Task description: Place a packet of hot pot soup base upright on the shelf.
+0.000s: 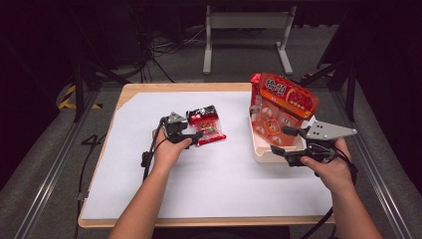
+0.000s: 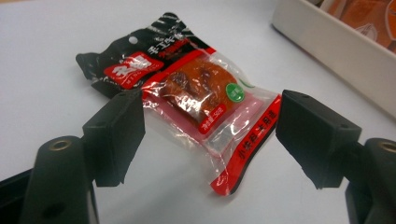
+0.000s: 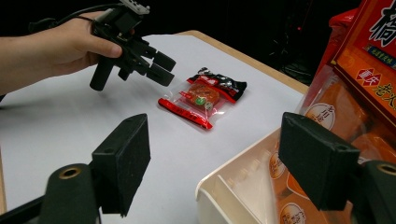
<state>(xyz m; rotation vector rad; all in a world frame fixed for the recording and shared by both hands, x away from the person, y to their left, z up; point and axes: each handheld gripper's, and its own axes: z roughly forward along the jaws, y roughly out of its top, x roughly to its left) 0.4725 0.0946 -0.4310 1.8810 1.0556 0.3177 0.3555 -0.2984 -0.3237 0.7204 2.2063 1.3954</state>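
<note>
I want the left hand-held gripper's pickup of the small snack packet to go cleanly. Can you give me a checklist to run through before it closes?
1. Left hand-held gripper open: ok.
2. Small clear red-and-black plastic snack packet between its jaws: ok in the left gripper view.
3. Pads touching packet: cannot tell.
4. Packet flat on the white table sheet, apart from other things: ok.
5. Cream plastic bin has spare room beside the large orange bag: cannot tell.
6. Right hand-held gripper away from the packet: ok.

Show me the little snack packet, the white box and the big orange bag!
snack packet (image 2: 196,95), left gripper view, on its clear middle.
white box (image 1: 260,144), high view, on its left wall.
orange bag (image 1: 286,94), high view, on its printed top.
</note>
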